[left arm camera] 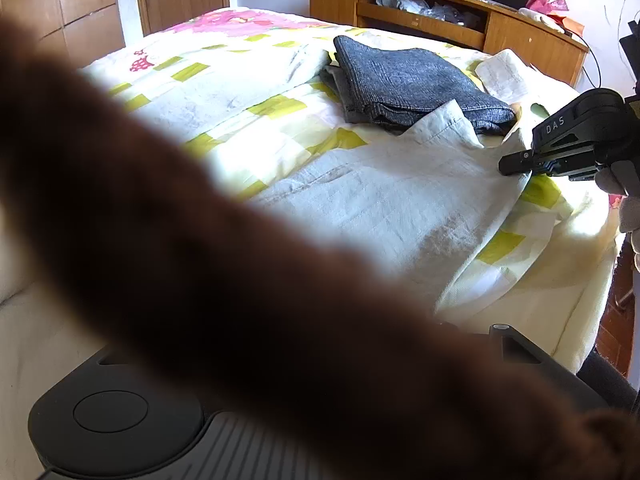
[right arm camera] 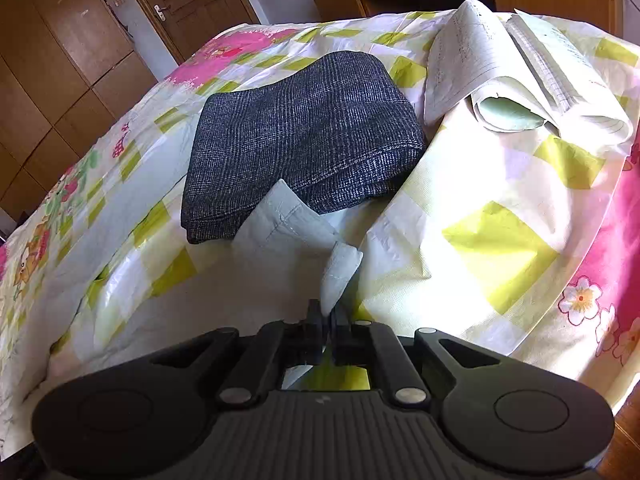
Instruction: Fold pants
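While the right gripper [right arm camera: 329,312] pinches only a small corner of the pale grey pants [left arm camera: 384,200], its jaws closed on that hem low in the middle of the right wrist view, the hold looks thin, and a sharp tug could slip the cloth free. The pants lie spread across the bed [left arm camera: 168,76] in the centre of the left wrist view, their far hem touching the folded dark grey garment [right arm camera: 304,136] at upper centre; dragging the corner over could catch that pile and pull it askew. Loose papers [right arm camera: 520,64] at the upper right sit near enough to be swept. A blurred brown shape [left arm camera: 200,260] covers most of the left wrist view, so whether the left gripper is open or closed cannot be told, and an uneven lift would skew the fold
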Tool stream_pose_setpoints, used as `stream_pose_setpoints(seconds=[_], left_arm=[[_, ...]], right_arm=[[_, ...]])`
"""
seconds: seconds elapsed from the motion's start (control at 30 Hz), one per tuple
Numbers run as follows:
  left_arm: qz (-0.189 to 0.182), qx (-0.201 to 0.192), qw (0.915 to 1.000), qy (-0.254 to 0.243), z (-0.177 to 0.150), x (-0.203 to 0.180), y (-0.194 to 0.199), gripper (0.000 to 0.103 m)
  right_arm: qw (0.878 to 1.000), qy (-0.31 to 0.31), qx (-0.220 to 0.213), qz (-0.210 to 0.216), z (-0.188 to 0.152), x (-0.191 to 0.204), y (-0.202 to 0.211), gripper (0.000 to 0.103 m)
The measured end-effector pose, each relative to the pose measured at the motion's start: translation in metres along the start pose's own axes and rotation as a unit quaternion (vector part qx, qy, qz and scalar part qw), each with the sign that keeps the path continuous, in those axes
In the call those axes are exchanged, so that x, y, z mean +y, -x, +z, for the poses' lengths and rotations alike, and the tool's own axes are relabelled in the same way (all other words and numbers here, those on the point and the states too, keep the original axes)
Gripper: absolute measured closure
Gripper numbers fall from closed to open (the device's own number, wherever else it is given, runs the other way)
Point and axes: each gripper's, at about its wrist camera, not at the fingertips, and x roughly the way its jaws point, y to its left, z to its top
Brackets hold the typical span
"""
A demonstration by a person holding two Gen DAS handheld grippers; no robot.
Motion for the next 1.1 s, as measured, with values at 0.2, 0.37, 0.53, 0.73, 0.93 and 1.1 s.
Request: stream_pose_setpoints(seconds=[0.2,0.37,0.53,0.73,0.93,1.1], left_arm=[[0.033,-0.034,0.9988,0.009,-0.015,0.029,0.042,0.031],[0.076,-0.069,0.9944,0.026,-0.036,0.075,0.083,0.026],[0.137,-0.075,0.9874,0.028,-0.055,0.138,0.118,0.02],[0.224,-0.052,0.9721,0.045,-0.057,0.258,0.13,0.018],[0.275,-0.02,0.9559,0.1,-0.055,0.4,0.113,0.019],[0.259,0.003,0.9564,0.135,-0.06,0.472,0.087,0.02]], right_arm=[[0.995,0.057,-0.072,-0.036,-0.008,0.024,0.046,0.071],[0.968,0.232,-0.082,0.048,-0.027,0.116,0.062,0.064],[0.895,0.419,-0.043,0.151,-0.05,0.244,0.033,0.063],[0.798,0.565,-0.007,0.208,-0.053,0.38,-0.039,0.06],[0.742,0.619,0.05,0.252,-0.07,0.504,-0.142,0.055],[0.687,0.679,0.043,0.255,-0.091,0.557,-0.184,0.049]])
